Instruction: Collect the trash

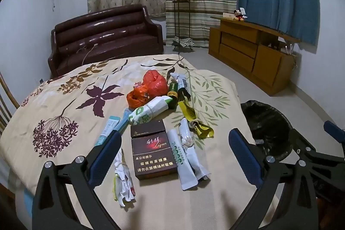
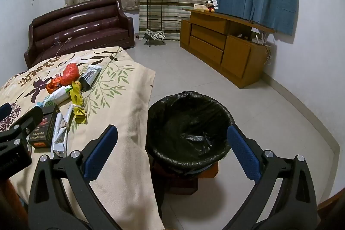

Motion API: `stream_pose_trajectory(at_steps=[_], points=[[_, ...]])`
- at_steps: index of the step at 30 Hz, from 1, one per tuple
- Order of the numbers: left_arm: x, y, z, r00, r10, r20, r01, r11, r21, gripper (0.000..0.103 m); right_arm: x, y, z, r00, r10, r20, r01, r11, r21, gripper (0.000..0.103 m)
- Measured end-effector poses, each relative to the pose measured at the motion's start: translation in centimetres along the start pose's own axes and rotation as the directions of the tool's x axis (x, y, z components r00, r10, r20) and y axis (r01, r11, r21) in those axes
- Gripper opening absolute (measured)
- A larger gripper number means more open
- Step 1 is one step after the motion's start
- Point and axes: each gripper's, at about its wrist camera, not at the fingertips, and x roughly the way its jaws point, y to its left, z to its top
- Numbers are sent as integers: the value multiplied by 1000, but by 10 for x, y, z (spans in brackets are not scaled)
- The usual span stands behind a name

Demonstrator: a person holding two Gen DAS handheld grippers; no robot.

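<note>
On the table [image 1: 54,87]: litter is lying heaped for pickup.
Left gripper [image 1: 174,152]: hovering released over the box [image 1: 153,154].
Right gripper [image 2: 172,148]: hanging released, aiming into the bin [image 2: 187,105].
</note>
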Motion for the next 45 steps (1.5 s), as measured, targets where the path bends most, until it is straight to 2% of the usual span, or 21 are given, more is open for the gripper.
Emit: stream_pose_trajectory(at_steps=[45], points=[[1, 0, 1, 1000, 4, -1, -4, 1000, 10, 97, -1, -2, 2, 1000, 3, 3, -3, 1000, 4, 99]])
